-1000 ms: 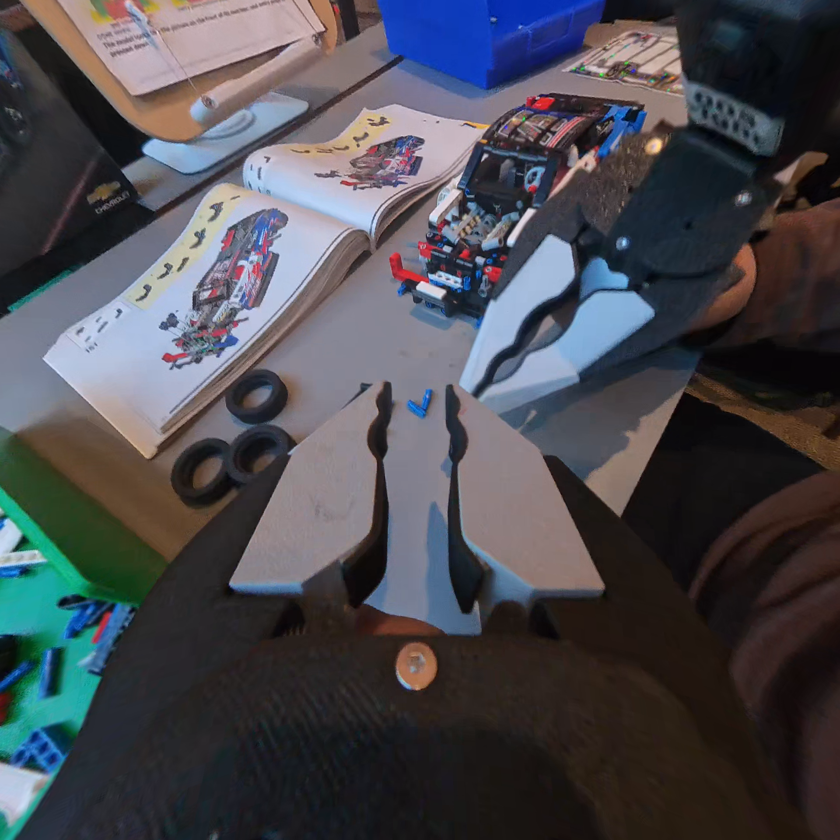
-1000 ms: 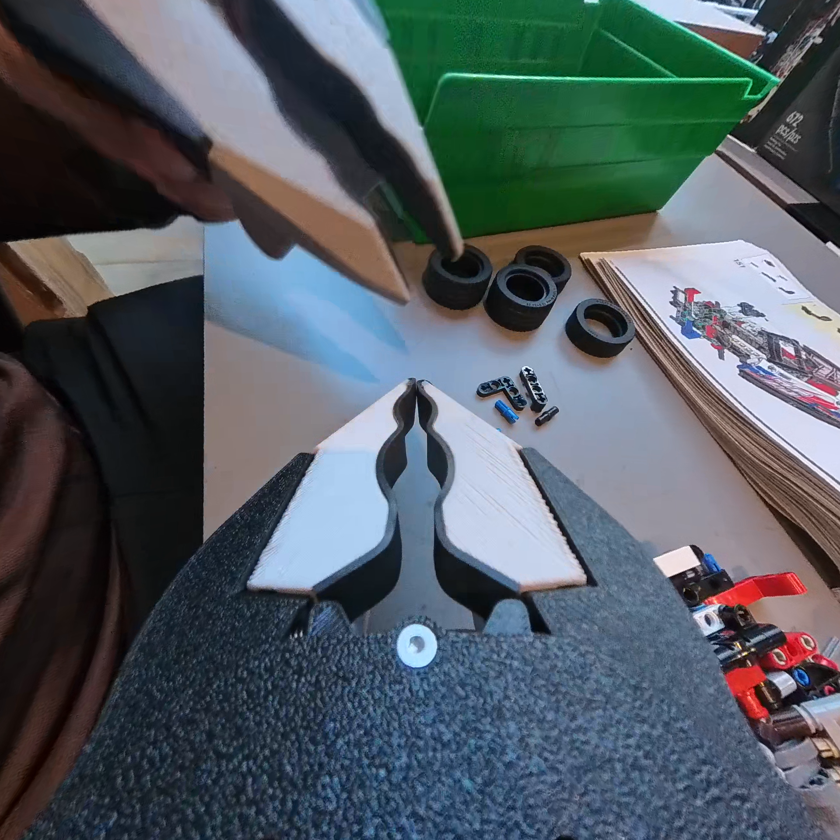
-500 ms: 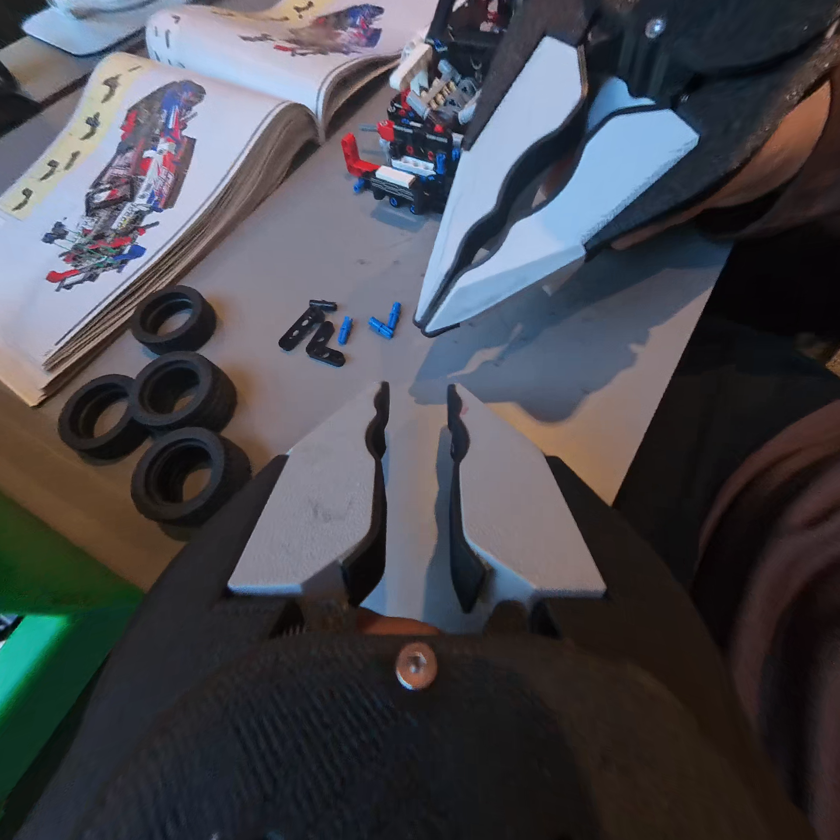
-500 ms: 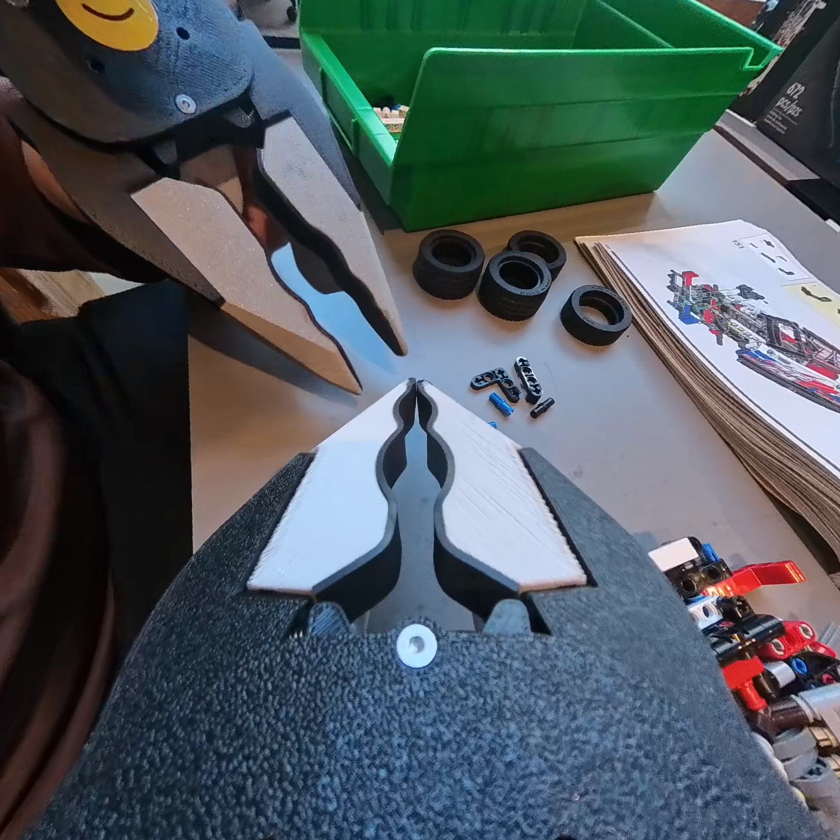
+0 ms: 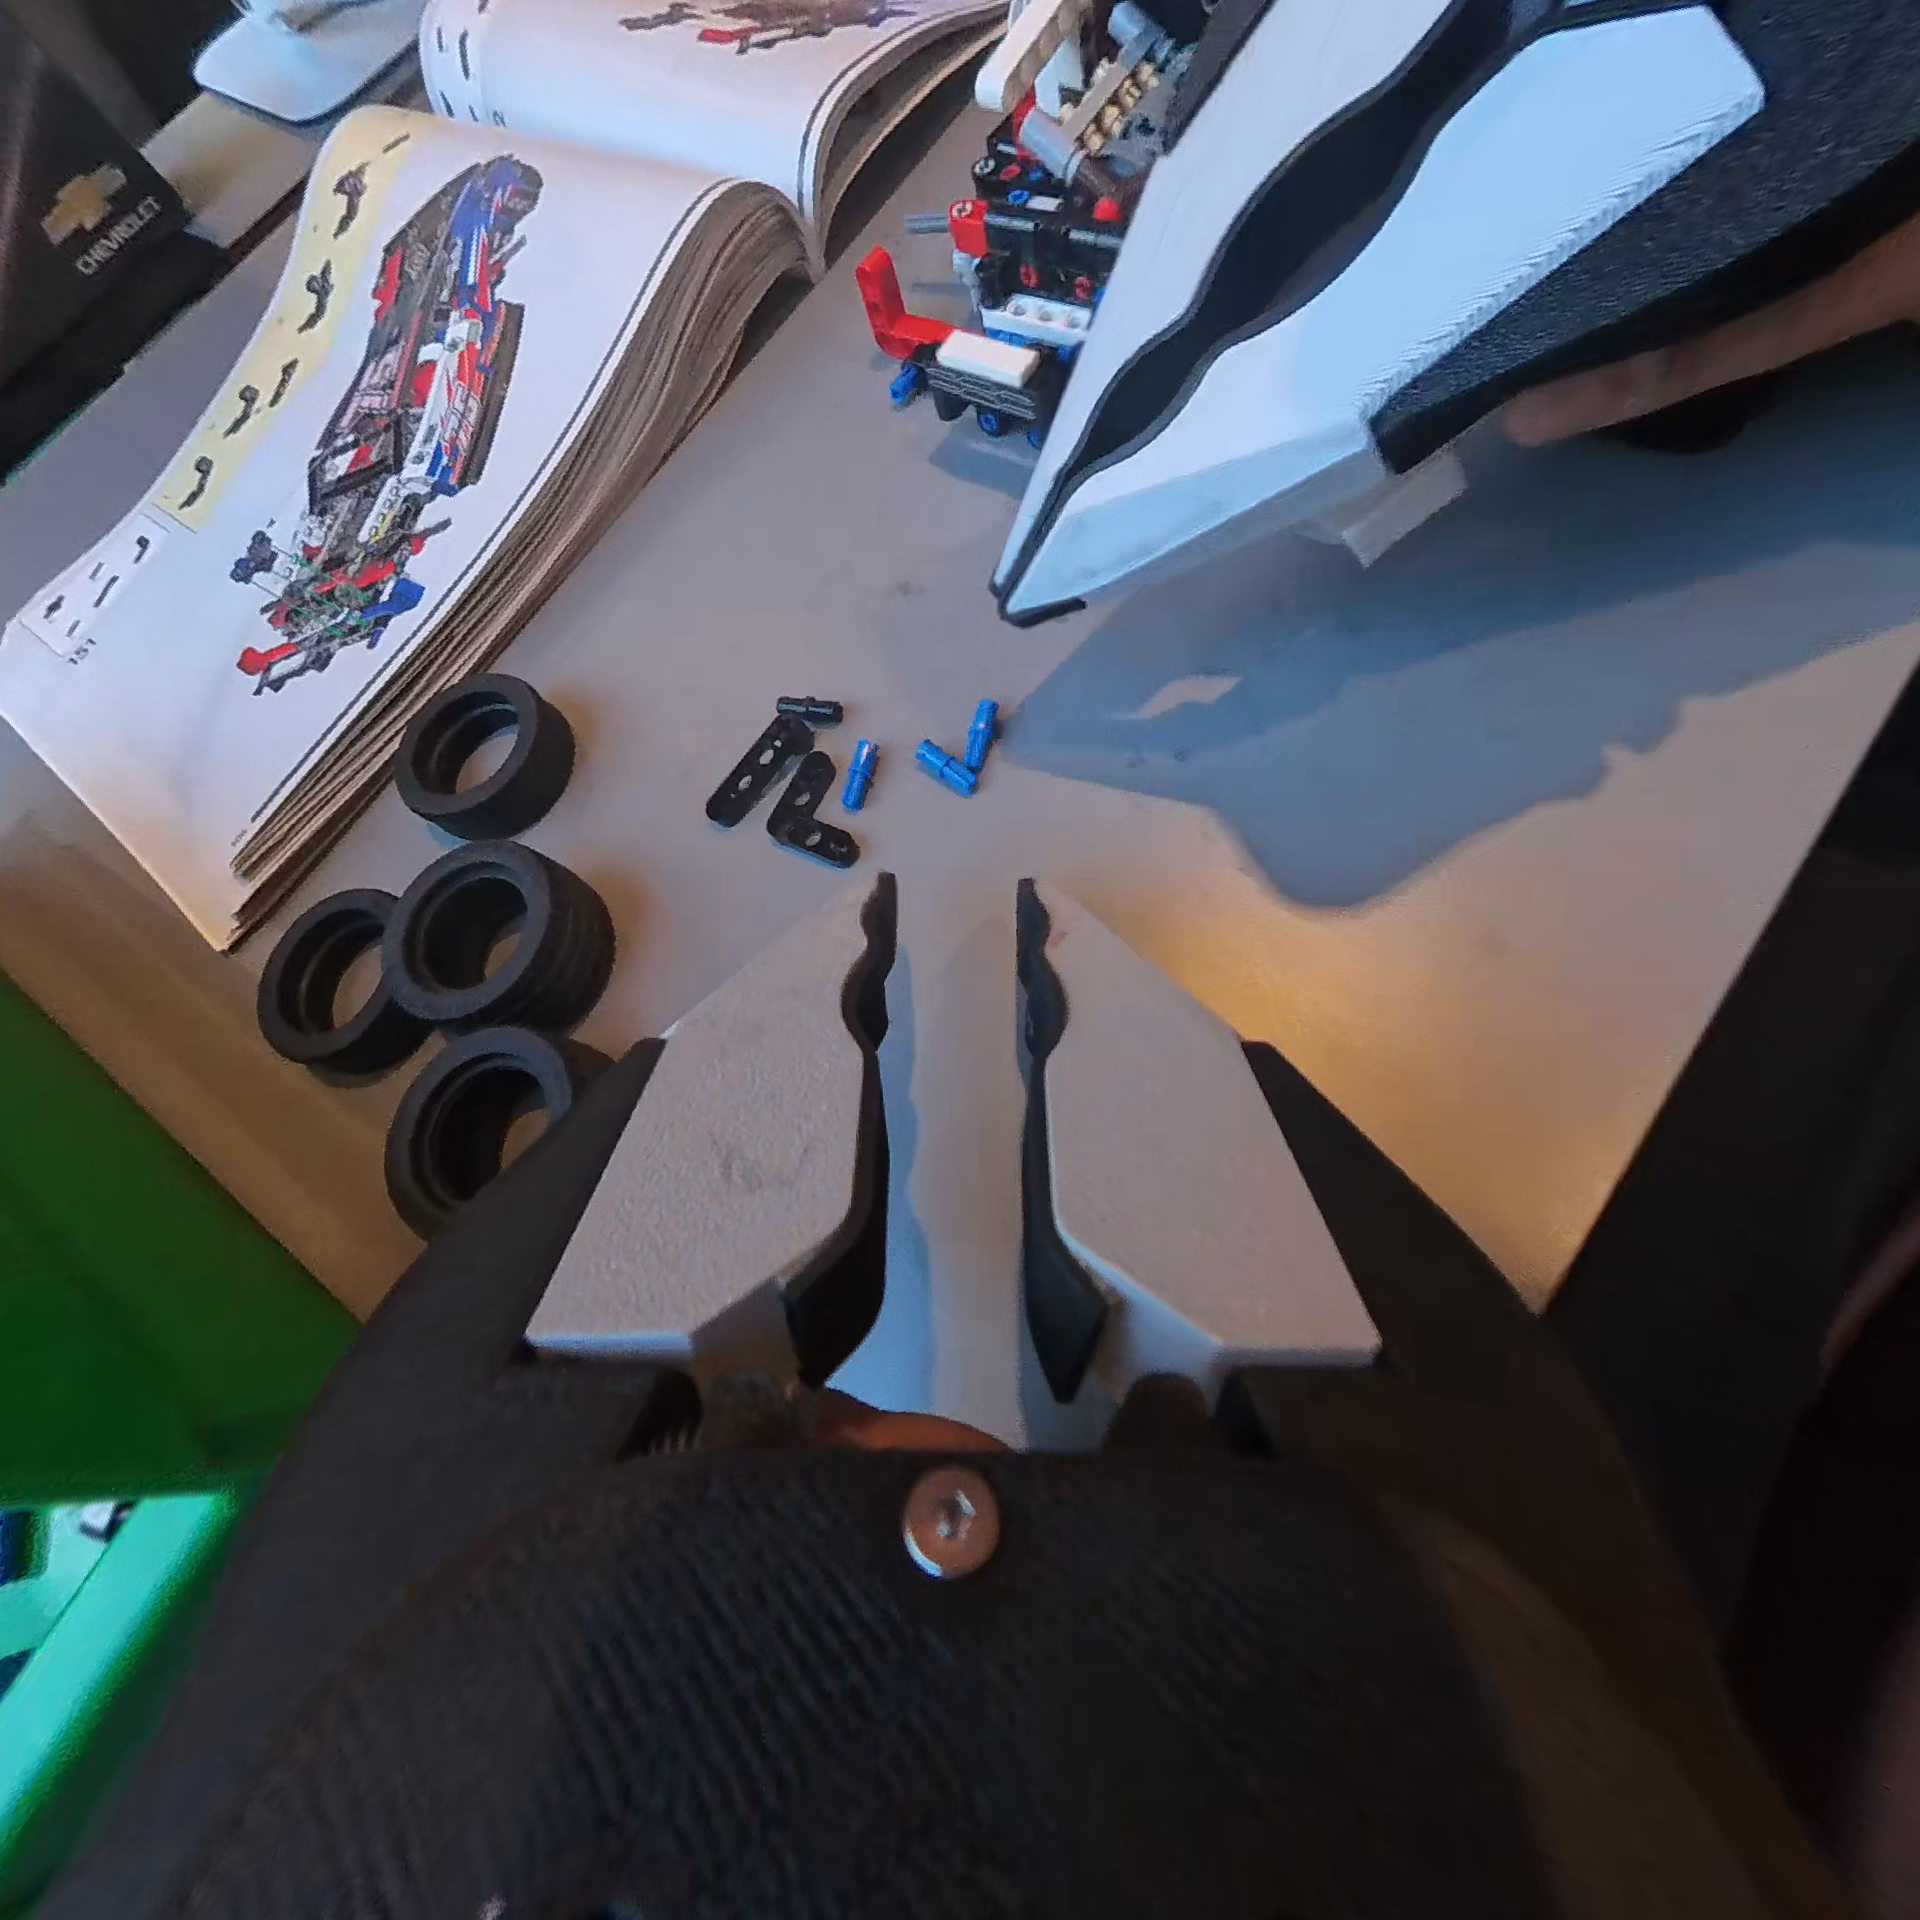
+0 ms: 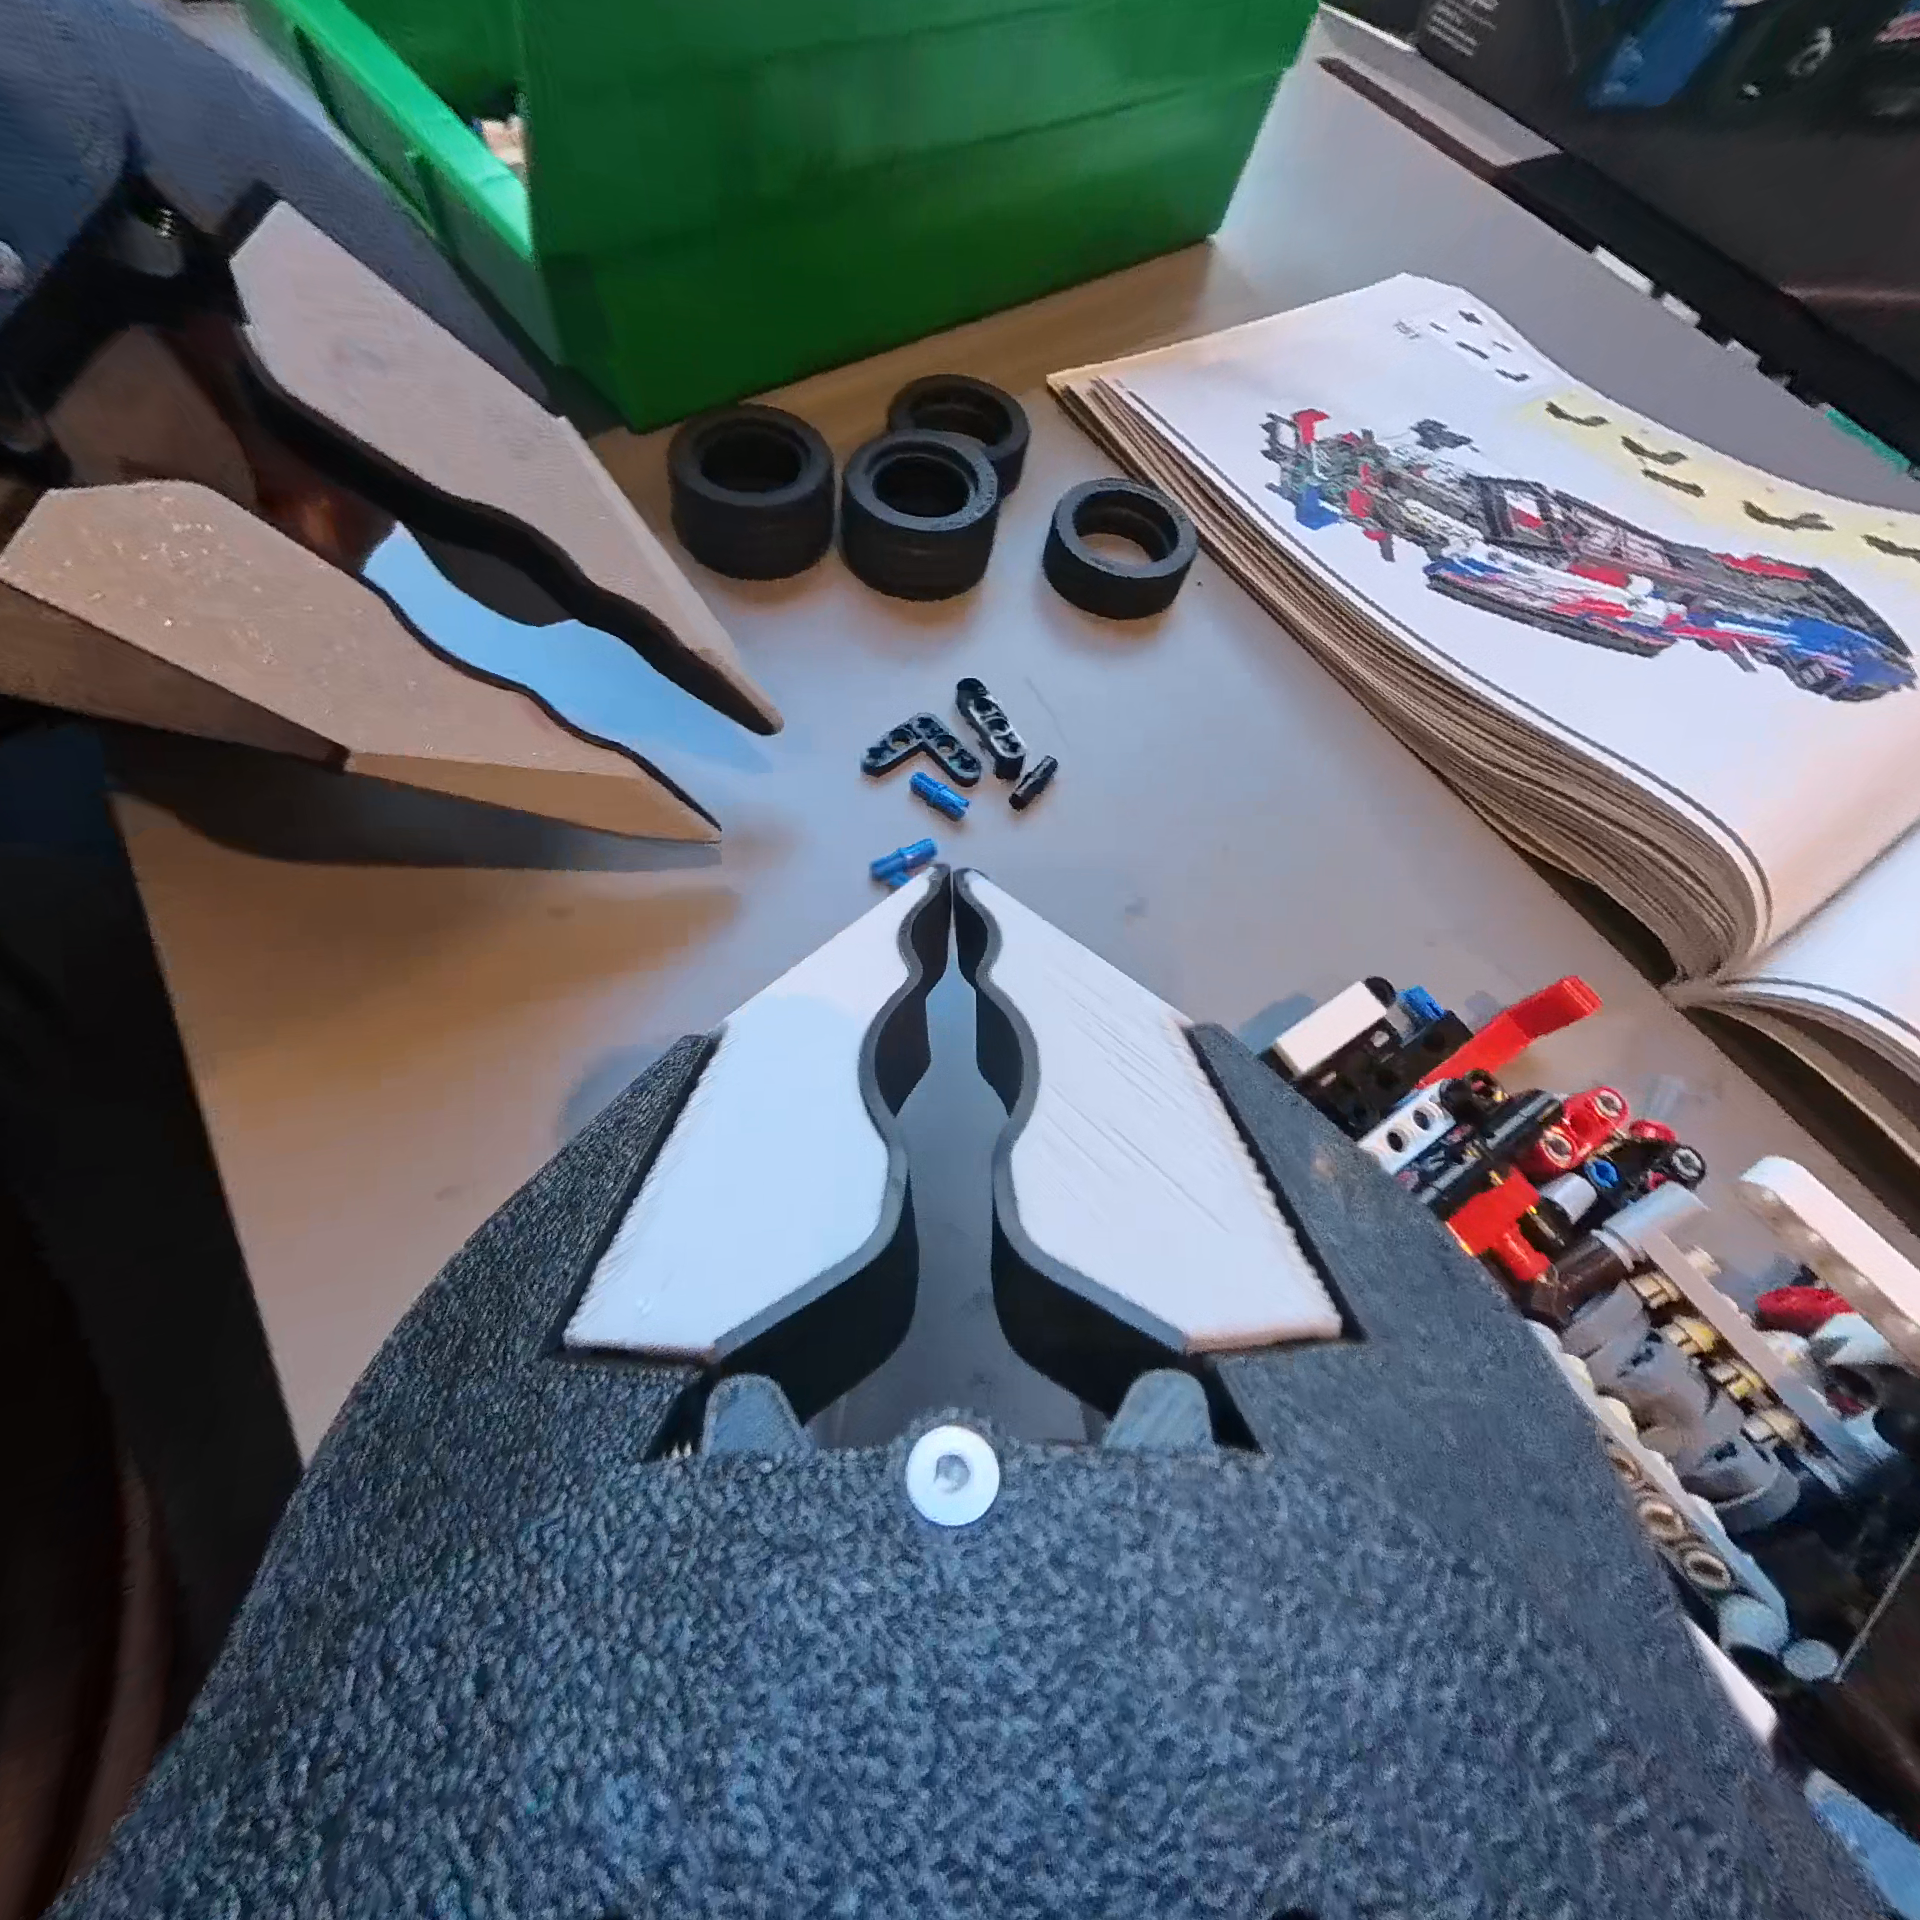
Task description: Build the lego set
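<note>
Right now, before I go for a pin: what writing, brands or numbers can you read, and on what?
I don't copy out writing; these things bear it.
Black box, upper left in the left wrist view: pale emblem and one word, legible.
Open instruction booklet: small printed marks, too small to read.
Dark boxes, top right in the right wrist view: print blurred.

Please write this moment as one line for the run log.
left tongs: open, empty | right tongs: shut, empty | blue pins: loose on table | tyres: unmounted
</note>
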Motion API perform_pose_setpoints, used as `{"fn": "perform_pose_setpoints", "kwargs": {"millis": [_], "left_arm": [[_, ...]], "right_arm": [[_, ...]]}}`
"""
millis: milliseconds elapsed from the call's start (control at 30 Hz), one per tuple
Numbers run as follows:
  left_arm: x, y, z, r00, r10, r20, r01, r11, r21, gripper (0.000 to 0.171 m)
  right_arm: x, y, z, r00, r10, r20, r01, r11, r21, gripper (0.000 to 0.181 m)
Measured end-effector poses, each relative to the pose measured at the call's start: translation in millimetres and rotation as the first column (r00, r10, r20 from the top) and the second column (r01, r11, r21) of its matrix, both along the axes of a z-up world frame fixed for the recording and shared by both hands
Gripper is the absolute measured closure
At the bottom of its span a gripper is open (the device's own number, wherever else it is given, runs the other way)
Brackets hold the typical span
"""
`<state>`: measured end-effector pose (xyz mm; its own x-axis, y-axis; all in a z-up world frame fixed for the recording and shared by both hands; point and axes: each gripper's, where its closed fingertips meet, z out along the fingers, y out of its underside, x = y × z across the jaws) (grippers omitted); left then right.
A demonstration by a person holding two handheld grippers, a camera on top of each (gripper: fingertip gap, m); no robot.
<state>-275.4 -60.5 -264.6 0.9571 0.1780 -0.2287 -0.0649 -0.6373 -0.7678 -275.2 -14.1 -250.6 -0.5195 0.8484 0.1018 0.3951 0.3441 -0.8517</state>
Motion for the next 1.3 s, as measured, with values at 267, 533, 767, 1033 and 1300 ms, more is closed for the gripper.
{"fn": "perform_pose_setpoints", "kwargs": {"millis": [267, 533, 767, 1033, 1300], "left_arm": [[-0.6, 3.0, -3.0, 1.000, -0.003, -0.010, 0.003, 1.000, -0.022, 0.150], [0.6, 3.4, -5.2, 1.000, -0.011, 0.001, 0.011, 0.999, -0.033, 0.150], [-0.9, 2.8, -0.5, 0.999, -0.006, 0.054, 0.005, 1.000, 0.009, 0.149], [8.8, 4.4, 0.6, 0.995, -0.072, 0.075, 0.070, 0.997, 0.021, 0.147], [17.0, 4.0, 14.4, 0.989, -0.132, 0.068, 0.124, 0.986, 0.113, 0.142]], "right_arm": [[-1.3, 0.5, -3.3, 1.000, -0.006, 0.016, 0.006, 1.000, 0.012, 0.181], [0.4, 0.7, 6.2, 0.999, -0.005, -0.040, 0.004, 1.000, -0.011, 0.181], [17.5, 9.7, 25.8, 0.997, -0.026, -0.069, 0.012, 0.980, -0.199, 0.181], [51.2, -15.8, 22.4, 0.988, 0.139, -0.069, -0.148, 0.979, -0.140, 0.181], [132.2, 116.4, 41.6, 0.992, -0.105, -0.076, 0.090, 0.980, -0.177, 0.174]]}}
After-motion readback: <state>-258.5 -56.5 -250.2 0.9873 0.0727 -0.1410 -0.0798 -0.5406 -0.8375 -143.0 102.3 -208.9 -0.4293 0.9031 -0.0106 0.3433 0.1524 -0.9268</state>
